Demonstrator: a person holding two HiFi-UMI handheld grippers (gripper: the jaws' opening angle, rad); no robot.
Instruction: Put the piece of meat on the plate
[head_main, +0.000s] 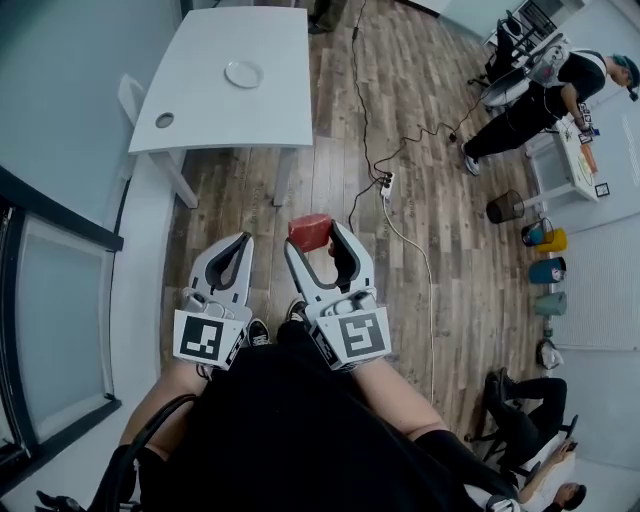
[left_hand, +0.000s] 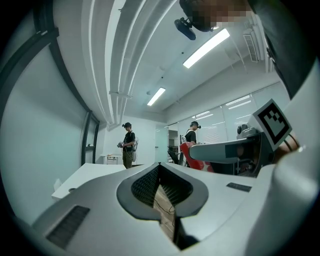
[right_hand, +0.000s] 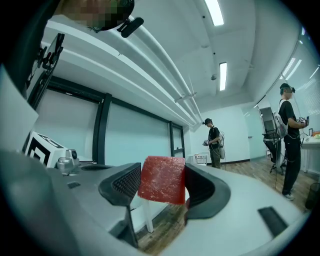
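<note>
The right tool (head_main: 318, 240) clamps the red piece of meat (head_main: 309, 231) at its tips, likely for a clean release onto the plate (head_main: 243, 74), well ahead on the tabletop (head_main: 215, 115) — the left tool (head_main: 238, 245), closed and empty, hangs alongside.

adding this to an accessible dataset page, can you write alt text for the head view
Looking steeply down, the right gripper holds a red piece of meat above a wood floor, with the empty left gripper shut beside it. Ahead stands a white table bearing a small plate.
</note>
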